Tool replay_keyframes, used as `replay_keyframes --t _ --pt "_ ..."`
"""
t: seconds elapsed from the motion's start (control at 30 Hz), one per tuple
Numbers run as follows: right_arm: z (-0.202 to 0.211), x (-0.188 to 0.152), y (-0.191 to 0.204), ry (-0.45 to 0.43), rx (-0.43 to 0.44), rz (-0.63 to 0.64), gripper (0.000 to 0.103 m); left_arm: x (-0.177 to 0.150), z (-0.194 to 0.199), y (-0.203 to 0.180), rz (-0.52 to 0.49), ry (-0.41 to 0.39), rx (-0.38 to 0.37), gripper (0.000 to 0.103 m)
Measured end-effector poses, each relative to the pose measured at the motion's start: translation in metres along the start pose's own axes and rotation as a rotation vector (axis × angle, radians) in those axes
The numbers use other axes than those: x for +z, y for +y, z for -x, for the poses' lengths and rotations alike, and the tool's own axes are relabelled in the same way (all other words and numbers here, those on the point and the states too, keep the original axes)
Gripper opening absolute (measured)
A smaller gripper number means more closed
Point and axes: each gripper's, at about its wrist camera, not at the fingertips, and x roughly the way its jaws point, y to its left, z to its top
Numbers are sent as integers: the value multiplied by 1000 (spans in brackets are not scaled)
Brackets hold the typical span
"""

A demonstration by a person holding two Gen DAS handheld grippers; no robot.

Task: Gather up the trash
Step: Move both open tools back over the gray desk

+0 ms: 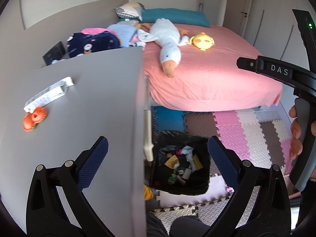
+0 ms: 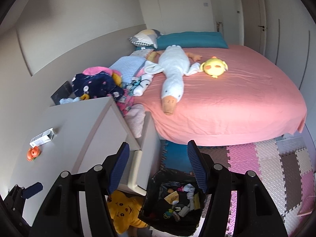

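Note:
A bin lined with a black bag stands on the floor beside the grey cabinet and holds several pieces of trash. On the cabinet top lie a white paper wrapper and a small orange toy. My left gripper is open wide with nothing between its fingers, over the cabinet's edge and the bin. My right gripper is open and empty, above the bin. In the left wrist view its body and a hand show at the right.
A bed with a pink sheet carries a white goose plush, a yellow plush, pillows and clothes. Foam puzzle mats cover the floor. A yellow star plush lies under the cabinet.

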Motion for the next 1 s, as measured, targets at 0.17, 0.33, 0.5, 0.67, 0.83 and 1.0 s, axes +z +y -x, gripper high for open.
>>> replay_keyframes --t 0.17,0.33,0.5,0.67,0.83,1.0 --pt "-7 -2 29 8 44 38 62 -4 4 28 45 -9 38 98" --pt "-15 -6 63 12 91 97 62 -8 7 58 88 -19 90 98" --pt "-24 -5 91 18 115 138 62 -12 9 90 157 -24 118 98" --pt "-33 -2 115 25 141 157 64 -14 8 116 200 -29 152 98" --pt "-45 1 144 33 166 193 64 -18 5 146 261 -26 170 98" --pt "-56 4 169 40 182 227 64 -15 -3 169 290 -27 198 98"
